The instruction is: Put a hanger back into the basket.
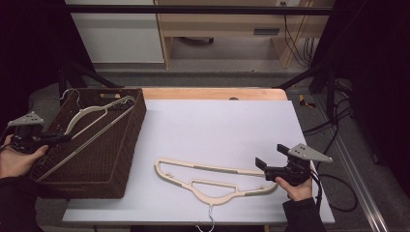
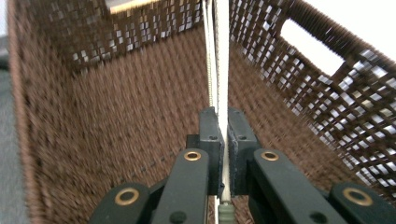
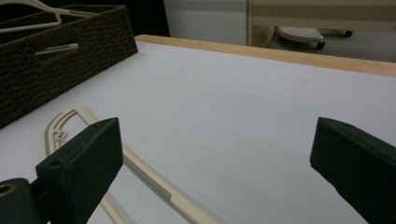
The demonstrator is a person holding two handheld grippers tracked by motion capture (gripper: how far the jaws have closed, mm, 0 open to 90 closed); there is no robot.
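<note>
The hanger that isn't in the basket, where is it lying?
In the high view, the cream hanger lies flat on the white table, right of the brown basket and just left of the open right hand-held gripper.

A white sheet (image 1: 212, 130) is covering most of the table, whose wooden edge (image 1: 212, 93) is showing along the far side. Beyond it, a pale wooden cabinet (image 1: 227, 29) is standing (black cables (image 1: 295, 43) hanging beside it).

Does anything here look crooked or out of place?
Yes: the hanger in the brown basket sits tilted, its hook poking over the rim, because the left tongs hold it. Another hanger lies flat on the table.
</note>
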